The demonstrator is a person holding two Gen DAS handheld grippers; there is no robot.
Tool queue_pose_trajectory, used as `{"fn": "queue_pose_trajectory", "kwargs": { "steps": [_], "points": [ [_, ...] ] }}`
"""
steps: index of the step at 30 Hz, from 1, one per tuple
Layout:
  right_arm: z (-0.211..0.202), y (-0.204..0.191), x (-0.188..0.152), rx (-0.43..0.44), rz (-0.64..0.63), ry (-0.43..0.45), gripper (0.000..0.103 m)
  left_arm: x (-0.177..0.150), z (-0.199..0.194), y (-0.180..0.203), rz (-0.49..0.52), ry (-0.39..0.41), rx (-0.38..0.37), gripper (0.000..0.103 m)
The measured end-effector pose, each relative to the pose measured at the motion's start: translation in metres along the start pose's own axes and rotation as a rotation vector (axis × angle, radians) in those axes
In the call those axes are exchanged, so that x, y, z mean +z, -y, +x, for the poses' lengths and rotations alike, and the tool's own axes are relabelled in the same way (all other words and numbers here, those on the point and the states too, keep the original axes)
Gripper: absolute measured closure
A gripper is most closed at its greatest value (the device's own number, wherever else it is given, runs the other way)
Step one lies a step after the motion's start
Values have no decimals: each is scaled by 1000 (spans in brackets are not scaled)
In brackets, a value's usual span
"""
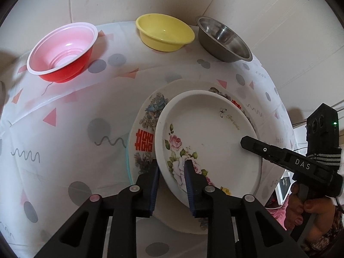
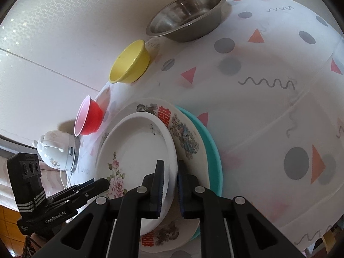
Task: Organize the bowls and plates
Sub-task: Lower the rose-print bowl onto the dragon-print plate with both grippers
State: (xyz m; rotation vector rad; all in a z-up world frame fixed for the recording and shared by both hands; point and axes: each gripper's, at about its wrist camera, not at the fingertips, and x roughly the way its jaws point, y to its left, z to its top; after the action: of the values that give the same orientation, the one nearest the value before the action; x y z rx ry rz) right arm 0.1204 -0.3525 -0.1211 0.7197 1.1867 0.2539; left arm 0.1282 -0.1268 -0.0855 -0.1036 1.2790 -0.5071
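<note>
Left tool (image 1: 172,167) straddling the rose plate's (image 1: 215,133) rim, pads slack, not pressing. Right tool (image 2: 171,172) pinching the same plate's opposite rim. White, deep-welled, pink roses and a butterfly, stacked on a dragon-patterned plate (image 2: 185,133) over a teal one (image 2: 211,148). Beyond on the worktop (image 2: 268,107): red (image 1: 62,51), yellow (image 1: 164,33), steel (image 1: 223,39) bowls.

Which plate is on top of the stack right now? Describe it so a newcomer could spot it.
On the patterned tablecloth, in front of three bowls, sits a stack of plates. The top plate is plain white with pink roses, unlike the red-lettered plate beneath it.
</note>
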Motion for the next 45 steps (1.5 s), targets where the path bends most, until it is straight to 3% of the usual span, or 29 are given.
{"fn": "queue_pose_trajectory", "kwargs": {
  "steps": [7,22,28,45],
  "points": [
    [-2,-5,2,-46,-33,-11,90,1,1,7,18,-10,29,76],
    [-1,-43,3,-314,-293,-36,85,2,6,20,75,-25,105,76],
    [1,-49,2,-341,-332,-53,83,1,6,24,89,-14,107,66],
    [-4,-47,-4,-343,-295,-70,82,-3,6,29,123,17,151,66]
  ]
}}
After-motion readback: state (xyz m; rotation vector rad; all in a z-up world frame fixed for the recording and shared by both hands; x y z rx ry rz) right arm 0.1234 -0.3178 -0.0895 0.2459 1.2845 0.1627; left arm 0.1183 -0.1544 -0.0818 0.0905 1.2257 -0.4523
